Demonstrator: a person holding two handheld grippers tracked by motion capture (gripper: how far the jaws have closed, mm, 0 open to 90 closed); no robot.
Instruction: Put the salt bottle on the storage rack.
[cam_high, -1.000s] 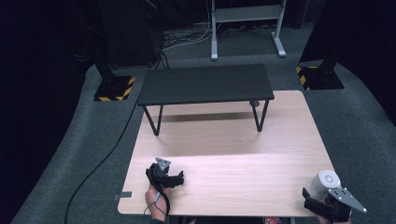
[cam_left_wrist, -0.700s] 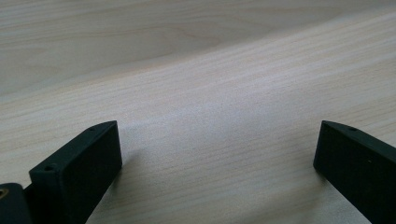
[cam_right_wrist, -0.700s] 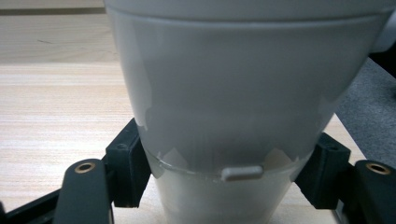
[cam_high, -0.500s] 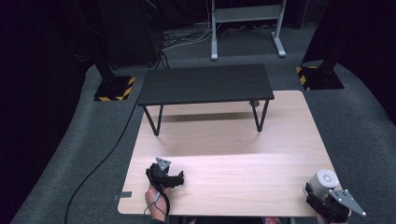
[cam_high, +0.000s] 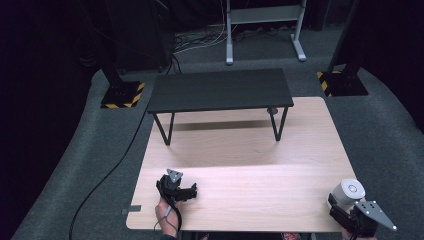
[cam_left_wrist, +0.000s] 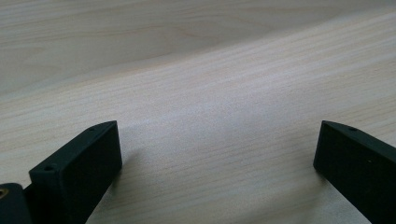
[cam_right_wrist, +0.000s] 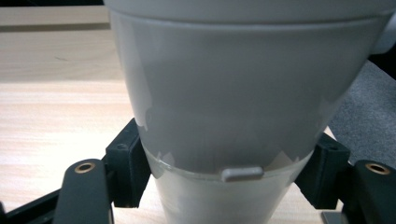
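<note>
Since a second ago, the right tongs (cam_high: 345, 207) have been brought up around the white cup (cam_high: 348, 192) at the desk's (cam_high: 250, 165) near right corner; earlier they were seen just beside it, nearer the edge. No shift is noted in the left tongs (cam_high: 187, 191), and the cup is found at roughly the same spot.

From the right gripper view, the cup (cam_right_wrist: 233, 93) is seen close up, between the two black jaws, which are set against its lower, narrower part on either side. It is thus gripped by the right tongs (cam_right_wrist: 224, 172). Whether it is resting on the desk or raised cannot be told.

From the left gripper view, the left tongs (cam_left_wrist: 217, 154) are seen with jaws spread wide apart, with bare pale wood (cam_left_wrist: 210, 84) between them.

At the far half of the desk, a low black bench (cam_high: 220, 90) is stood on thin legs. Grey carpet (cam_high: 390, 140) is seen around the desk.
</note>
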